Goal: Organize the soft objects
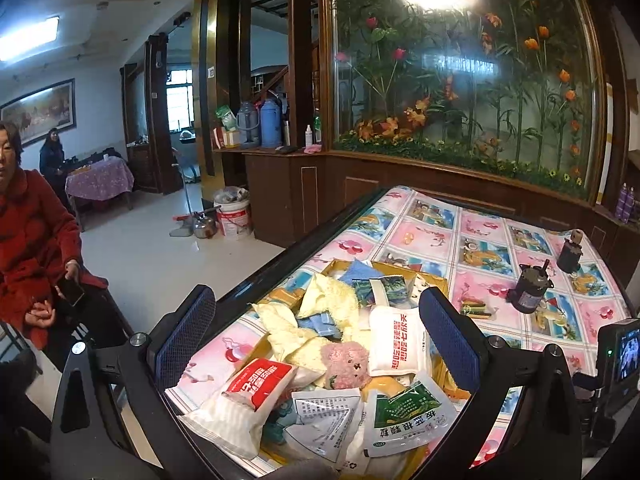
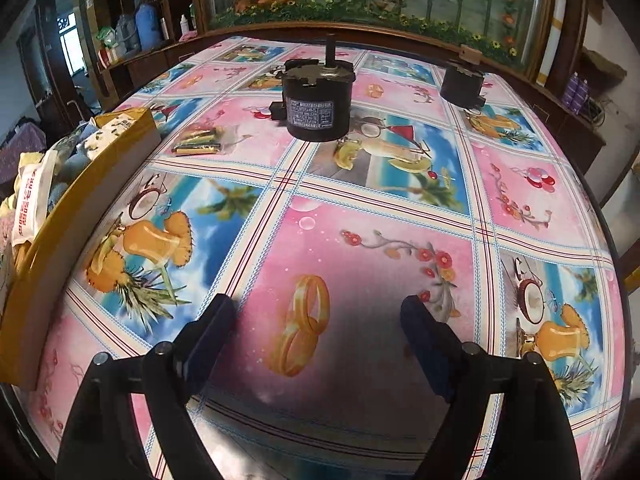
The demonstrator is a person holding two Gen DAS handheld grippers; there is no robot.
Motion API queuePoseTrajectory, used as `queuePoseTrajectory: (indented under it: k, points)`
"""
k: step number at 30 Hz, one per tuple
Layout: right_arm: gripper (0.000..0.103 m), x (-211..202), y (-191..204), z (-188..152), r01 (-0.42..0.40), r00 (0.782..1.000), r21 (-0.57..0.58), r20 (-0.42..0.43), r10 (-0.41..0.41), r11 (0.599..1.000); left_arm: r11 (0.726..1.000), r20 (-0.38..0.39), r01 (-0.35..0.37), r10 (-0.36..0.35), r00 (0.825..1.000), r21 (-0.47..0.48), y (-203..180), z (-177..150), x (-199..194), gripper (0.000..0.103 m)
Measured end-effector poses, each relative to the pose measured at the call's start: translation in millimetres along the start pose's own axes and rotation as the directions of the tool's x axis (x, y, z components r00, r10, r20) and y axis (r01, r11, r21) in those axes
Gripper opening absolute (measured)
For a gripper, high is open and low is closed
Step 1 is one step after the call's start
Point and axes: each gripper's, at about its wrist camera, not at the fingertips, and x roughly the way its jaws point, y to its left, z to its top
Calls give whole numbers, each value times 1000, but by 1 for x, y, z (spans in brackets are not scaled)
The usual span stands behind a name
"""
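Left gripper: fingers spread wide, nothing between the pads, hanging over the heaped box. Right gripper: fingers apart, empty, above bare tablecloth.

Surface: table under a glossy cloth printed in pink flower squares and blue tropical-drink squares. Dark rounded rim runs along the near and left edge in the left wrist view.

Open room: the wide stretch of cloth in front of the right gripper is bare up to the near motor, a black drum with a shaft standing upright. A second motor sits further back right, well apart. A small pack of batteries lies just beside the box wall.

Container: shallow yellow cardboard box at the table's left side. Inside, piled loosely: white pouch with red label, green-printed sachet, white tissue pack, pink plush, yellow cloths, blue cloth.

Beyond: dark wood cabinet with a glass case of artificial flowers; tiled floor, bucket, a seated person in a red coat at left.
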Motion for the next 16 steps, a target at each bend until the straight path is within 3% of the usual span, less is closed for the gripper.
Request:
queuePoseTrajectory:
  k: [1,2,16]
  points:
    - [102,3,0,-1,-14,1000,13,-9,14,1000,1000,-8,0,0,1000,-2,2,0,1,103]
    - [103,2,1,-3,-5,1000,9,19,5,1000,1000,-14,3,-3,1000,-8,4,-1,1,103]
    - [103,2,2,-3,-8,1000,3,18,8,1000,1000,-89,12,-14,996,-29,14,-5,9,103]
